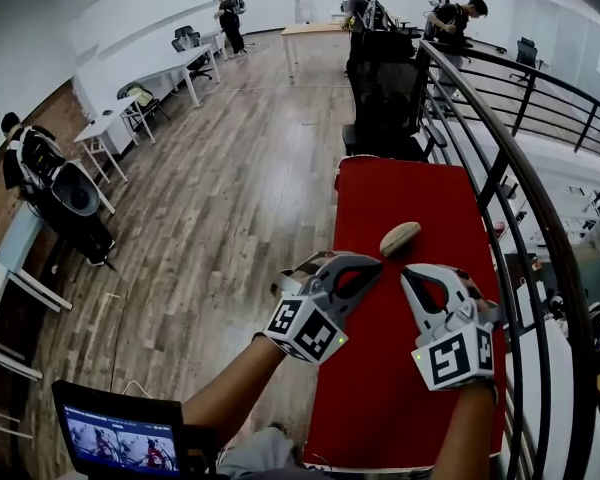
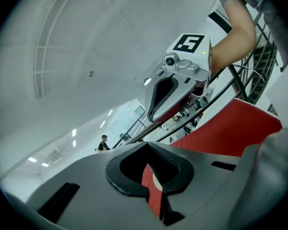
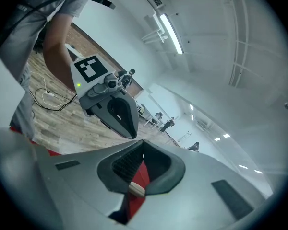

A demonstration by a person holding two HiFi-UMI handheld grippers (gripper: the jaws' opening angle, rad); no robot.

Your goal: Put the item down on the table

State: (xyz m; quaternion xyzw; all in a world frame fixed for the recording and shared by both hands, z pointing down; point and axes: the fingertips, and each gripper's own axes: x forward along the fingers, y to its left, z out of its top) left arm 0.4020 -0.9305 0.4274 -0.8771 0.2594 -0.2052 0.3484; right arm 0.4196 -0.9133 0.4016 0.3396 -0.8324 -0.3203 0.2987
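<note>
Nearby, left gripper (image 1: 378,260), right gripper (image 1: 407,271), jaws together; smooth tan oval item (image 1: 400,238) on red table (image 1: 380,378).

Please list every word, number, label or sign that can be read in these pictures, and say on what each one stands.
No text can be read in any view.
Left marker cube and right marker cube: black and white square patterns only, no letters or numbers.
Screen at lower left: shows a picture, too small to read.

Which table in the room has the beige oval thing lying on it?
The red table beside the railing. The beige oval thing lies on it; the white tables and the wooden table stand farther away.
</note>
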